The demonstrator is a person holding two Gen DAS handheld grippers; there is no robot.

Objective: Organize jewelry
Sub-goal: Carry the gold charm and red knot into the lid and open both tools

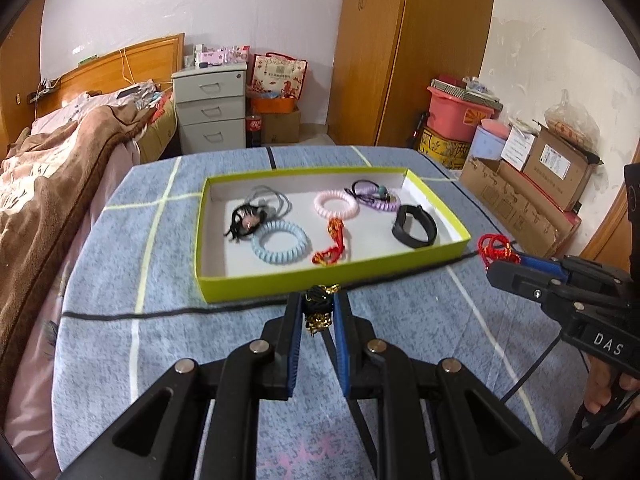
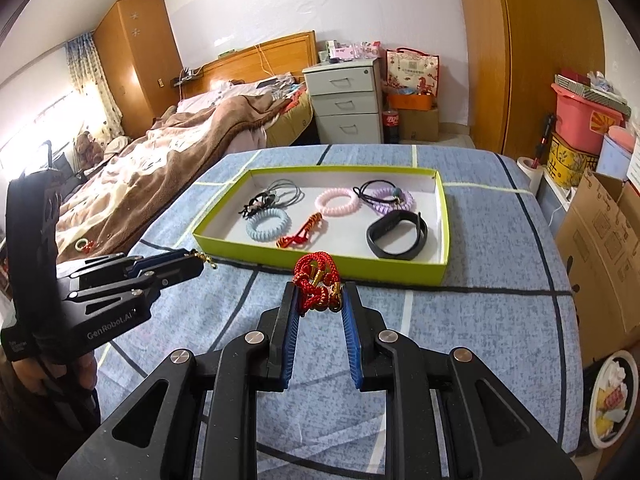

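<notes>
The left gripper [image 1: 317, 312] is clamping a black braided bracelet with gold beads [image 1: 318, 307] between its blue pads, holding it just short of the near wall of the green-rimmed box lid [image 1: 332, 278] that is serving as the jewelry tray. The right gripper [image 2: 319, 298] is pinching a red knotted cord bracelet [image 2: 316, 280] in the same way, its loops spilling up past the fingertips — a grip near the tips probably makes for a clean drop when the fingers part.

Both pieces are hanging above the blue checked tablecloth [image 1: 192, 344], outside the tray, so neither is sorted yet. Inside, things are lying in loose groups: a pale blue coil hair tie [image 1: 281, 242] and a tangle of thin elastics [image 1: 256, 212] toward the left end, a pink coil tie [image 1: 336, 205] and a lilac one [image 1: 380, 196] toward the far right corner, a black fitness band [image 1: 414, 226] by the right wall, and a red-and-gold knotted cord [image 1: 332, 246] in the middle. The bare floor at the near edge looks like the likeliest landing spot — the red bracelet would suit a place beside its red-and-gold kin.
</notes>
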